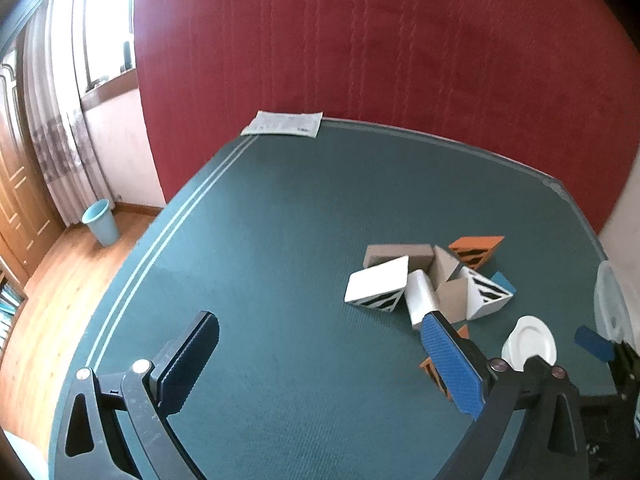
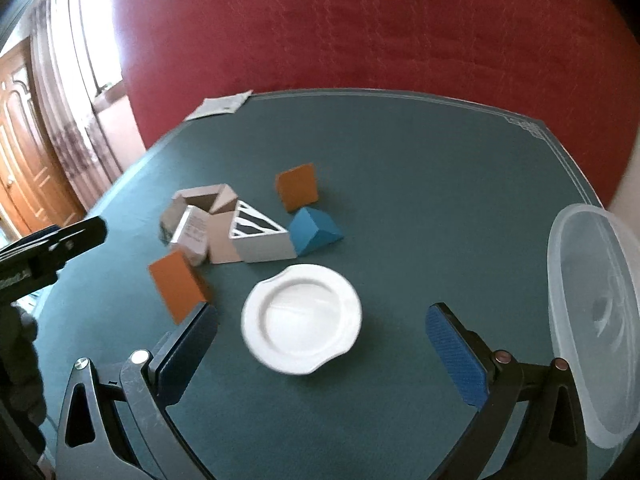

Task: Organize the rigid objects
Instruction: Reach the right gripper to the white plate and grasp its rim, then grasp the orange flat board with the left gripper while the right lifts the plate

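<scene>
Hovering right gripper (image 2: 320,344), jaws spread wide and empty, directly over plate (image 2: 302,317) lying flat on table (image 2: 440,200); left gripper (image 1: 316,356) likewise gaping empty, farther off, blocks (image 2: 240,224) beyond.

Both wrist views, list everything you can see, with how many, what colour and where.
Plate: one, white, near middle of the table, in front of the right gripper.
Plastic container: one, clear, at the table's right edge.
Orange blocks: two; one left of the plate, one behind the pile.
Blue block: one, right of the pile.
White striped blocks: two, in the pile.
Tan blocks: at least two, in the pile.
Paper sheet: one, white, far corner.
Table: one, green cloth.
Bin: one, light blue, on the floor.
Left gripper: open, empty.
Right gripper: open, empty.
</scene>
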The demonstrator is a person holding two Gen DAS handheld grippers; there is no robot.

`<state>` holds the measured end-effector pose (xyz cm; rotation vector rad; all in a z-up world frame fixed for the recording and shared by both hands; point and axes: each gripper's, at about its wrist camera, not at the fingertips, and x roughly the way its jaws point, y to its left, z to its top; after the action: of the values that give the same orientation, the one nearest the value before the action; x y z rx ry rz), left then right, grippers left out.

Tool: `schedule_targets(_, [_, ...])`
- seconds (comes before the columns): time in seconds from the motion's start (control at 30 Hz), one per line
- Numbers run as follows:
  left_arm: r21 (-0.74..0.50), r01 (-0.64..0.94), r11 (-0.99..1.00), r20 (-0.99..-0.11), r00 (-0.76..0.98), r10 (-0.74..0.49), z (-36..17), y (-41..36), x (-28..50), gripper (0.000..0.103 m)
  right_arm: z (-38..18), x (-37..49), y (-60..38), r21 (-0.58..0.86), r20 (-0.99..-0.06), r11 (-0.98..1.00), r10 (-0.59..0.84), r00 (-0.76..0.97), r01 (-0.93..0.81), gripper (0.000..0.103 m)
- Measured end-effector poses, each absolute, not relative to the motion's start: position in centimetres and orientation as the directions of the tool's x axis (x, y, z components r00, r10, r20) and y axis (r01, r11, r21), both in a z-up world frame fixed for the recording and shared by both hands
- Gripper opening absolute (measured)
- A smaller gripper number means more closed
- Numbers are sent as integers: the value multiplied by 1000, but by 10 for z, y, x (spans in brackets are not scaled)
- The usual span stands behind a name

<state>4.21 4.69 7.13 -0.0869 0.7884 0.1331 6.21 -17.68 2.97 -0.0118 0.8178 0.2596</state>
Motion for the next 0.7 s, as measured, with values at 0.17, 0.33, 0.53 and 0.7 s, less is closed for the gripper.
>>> schedule_targets(0.17, [-23, -148, 989, -730, 678, 85, 59, 46, 44, 103, 13, 76, -176, 96, -754, 967, 226, 616, -237, 102])
schedule_targets(0.33, [-17, -140, 990, -742, 665, 81, 53, 41, 44, 103, 10, 80, -169, 83, -756, 962, 232, 612, -261, 99])
schedule_targets(0.53, [-7, -135, 991, -745, 661, 85, 51, 36, 42, 103, 7, 78, -161, 53, -760, 959, 219, 612, -277, 86])
schedule_targets(0.7, [0, -115, 993, -752, 654, 75, 48, 26, 43, 103, 8, 72, -164, 49, -755, 959, 219, 618, -280, 68])
